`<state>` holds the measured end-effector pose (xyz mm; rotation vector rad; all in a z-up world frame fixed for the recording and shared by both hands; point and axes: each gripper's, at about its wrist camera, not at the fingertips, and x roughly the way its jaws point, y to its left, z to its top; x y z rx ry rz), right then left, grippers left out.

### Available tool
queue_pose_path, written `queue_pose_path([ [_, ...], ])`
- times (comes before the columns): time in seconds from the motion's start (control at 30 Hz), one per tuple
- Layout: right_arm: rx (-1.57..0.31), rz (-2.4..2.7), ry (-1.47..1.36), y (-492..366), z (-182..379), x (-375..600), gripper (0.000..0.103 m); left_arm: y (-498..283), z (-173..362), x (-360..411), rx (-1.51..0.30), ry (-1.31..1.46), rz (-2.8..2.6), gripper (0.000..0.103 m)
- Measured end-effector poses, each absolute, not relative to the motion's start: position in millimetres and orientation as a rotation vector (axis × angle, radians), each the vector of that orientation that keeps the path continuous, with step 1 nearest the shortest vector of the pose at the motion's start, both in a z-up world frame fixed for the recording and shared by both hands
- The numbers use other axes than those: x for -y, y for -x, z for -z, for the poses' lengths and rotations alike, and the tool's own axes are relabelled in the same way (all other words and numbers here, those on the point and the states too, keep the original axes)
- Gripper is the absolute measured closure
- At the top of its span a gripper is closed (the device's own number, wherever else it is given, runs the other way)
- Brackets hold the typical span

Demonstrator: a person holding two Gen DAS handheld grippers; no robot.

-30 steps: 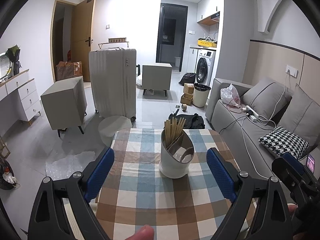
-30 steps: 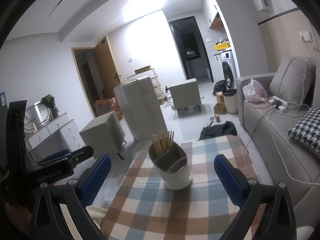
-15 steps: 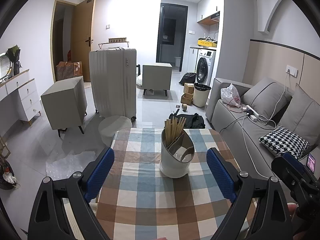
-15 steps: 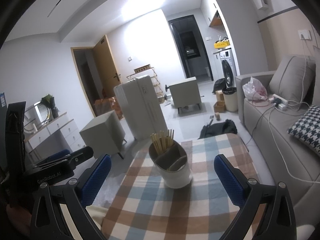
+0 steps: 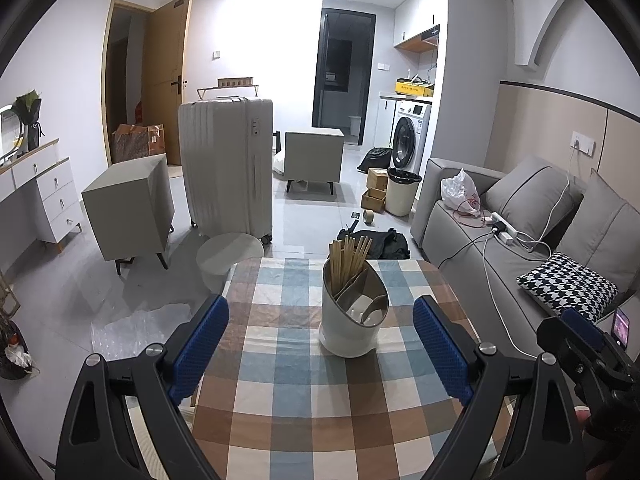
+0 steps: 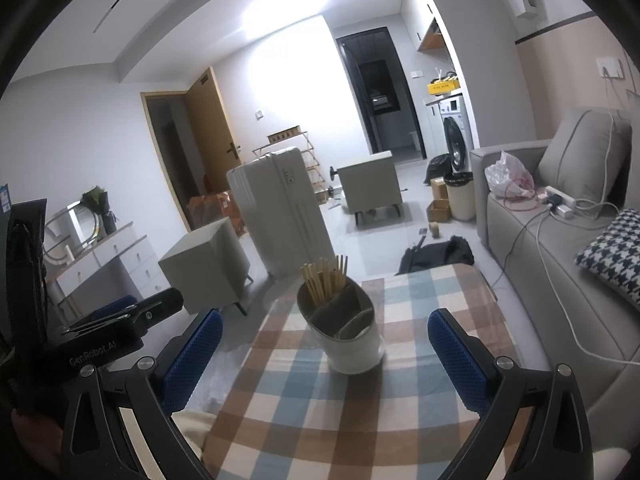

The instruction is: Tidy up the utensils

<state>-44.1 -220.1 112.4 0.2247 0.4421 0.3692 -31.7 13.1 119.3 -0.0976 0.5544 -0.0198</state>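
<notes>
A white utensil holder (image 5: 352, 320) stands on the checked tablecloth (image 5: 280, 392). Wooden chopsticks (image 5: 348, 260) stand in its back compartment; its front compartments hold pale utensils I cannot make out. It also shows in the right wrist view (image 6: 348, 332), with the chopsticks (image 6: 324, 284). My left gripper (image 5: 320, 344) is open and empty, held above the table in front of the holder. My right gripper (image 6: 326, 356) is open and empty, also in front of the holder.
The table (image 6: 360, 420) ends a little behind the holder. A grey sofa (image 5: 520, 248) with a checked cushion runs along the right. A white suitcase (image 5: 226, 168), grey cabinets (image 5: 128, 208) and a round stool (image 5: 228, 256) stand on the floor beyond.
A fingertip at the bottom edge of the left wrist view has gone out of sight. Both grippers have hardly moved and stay open.
</notes>
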Motion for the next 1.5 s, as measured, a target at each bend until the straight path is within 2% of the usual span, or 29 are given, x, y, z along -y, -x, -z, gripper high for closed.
queue_pose_path([
  [1.5,-0.456,-0.357,-0.241,44.3,-107.0,222.5,0.000,33.8,-116.3,-18.0,-0.542,0.099,0.013,0.012],
])
